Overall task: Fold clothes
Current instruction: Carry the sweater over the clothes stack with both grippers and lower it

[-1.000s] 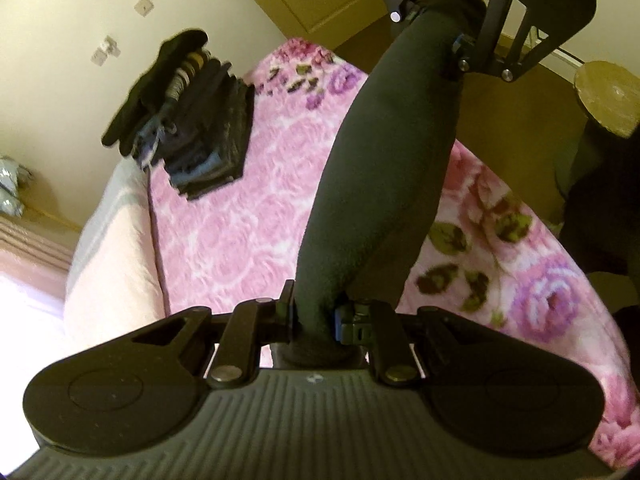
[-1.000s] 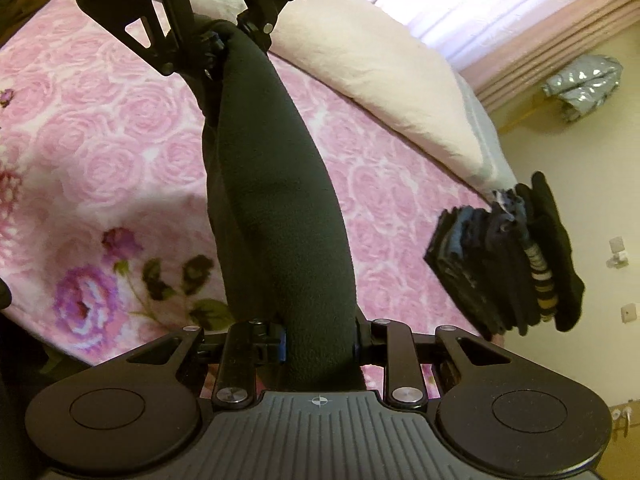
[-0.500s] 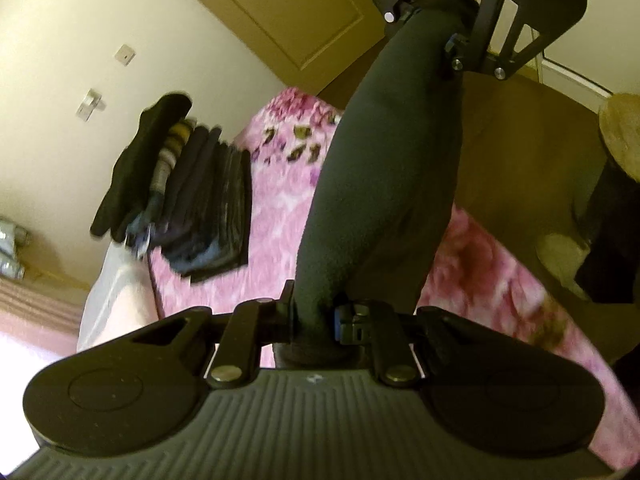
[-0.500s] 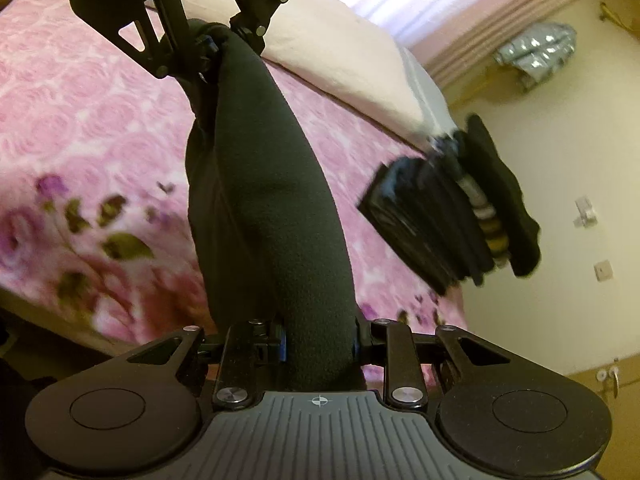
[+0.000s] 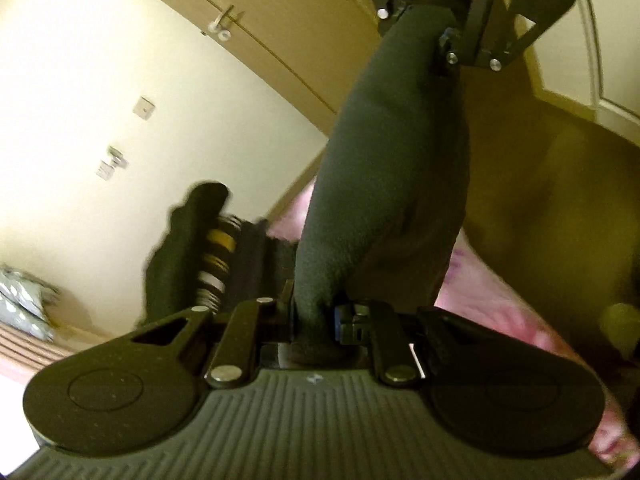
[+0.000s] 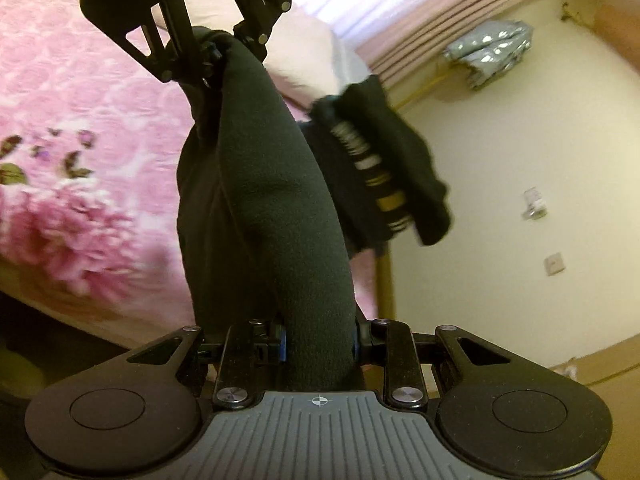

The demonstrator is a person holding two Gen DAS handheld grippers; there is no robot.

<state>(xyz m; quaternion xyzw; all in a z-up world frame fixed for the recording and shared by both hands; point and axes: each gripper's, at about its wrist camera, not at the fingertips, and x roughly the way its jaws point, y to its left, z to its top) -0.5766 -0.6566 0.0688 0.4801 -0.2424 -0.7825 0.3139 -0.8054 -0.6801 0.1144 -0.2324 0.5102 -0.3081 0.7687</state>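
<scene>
The stack of folded clothes (image 6: 384, 168) stood in my way just beyond the garment (image 6: 276, 216); left of it, bedspread (image 6: 80, 92) lay open.

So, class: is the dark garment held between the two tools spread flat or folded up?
Folded: the dark garment is a thick rounded bundle, clamped at one end by the right tool and at the other by the left tool.

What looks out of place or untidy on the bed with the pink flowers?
The pile of dark folded clothes looks uneven: its top black piece bulges and hangs over the striped layers. It sits close to the corner of the pink floral bedspread. Blur hides finer detail.
</scene>
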